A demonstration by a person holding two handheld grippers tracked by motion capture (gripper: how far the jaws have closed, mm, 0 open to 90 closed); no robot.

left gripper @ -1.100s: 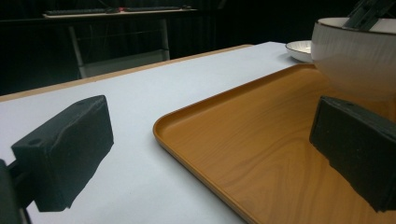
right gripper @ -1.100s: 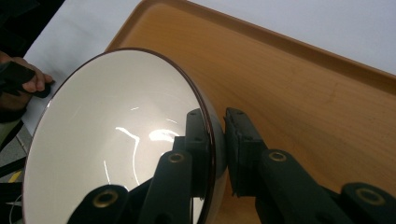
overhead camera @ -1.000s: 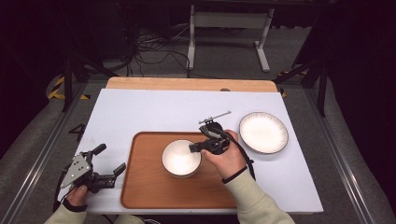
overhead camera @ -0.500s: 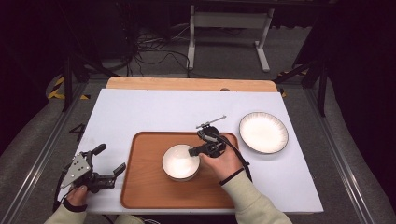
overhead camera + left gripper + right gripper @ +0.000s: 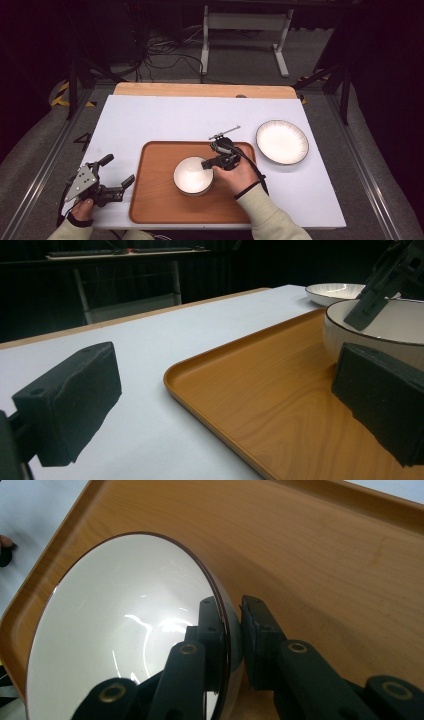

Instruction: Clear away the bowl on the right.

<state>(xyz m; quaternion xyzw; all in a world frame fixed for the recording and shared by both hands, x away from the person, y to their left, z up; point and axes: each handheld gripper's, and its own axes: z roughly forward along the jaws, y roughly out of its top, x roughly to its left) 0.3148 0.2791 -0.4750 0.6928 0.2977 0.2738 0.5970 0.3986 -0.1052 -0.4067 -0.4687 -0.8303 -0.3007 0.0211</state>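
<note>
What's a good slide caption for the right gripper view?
Right gripper clamps the white bowl by its rim, one jaw inside and one outside, over the wooden tray.

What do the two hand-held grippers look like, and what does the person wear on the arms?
Both grippers are black, with two block-shaped black jaws. The left gripper carries a grey three-cornered plate on top. The right gripper has round brass-coloured rivets on its jaw links, a thin silver rod above, and a black cable trailing off. Both sleeves are pale cream, with dark wristbands.
</note>
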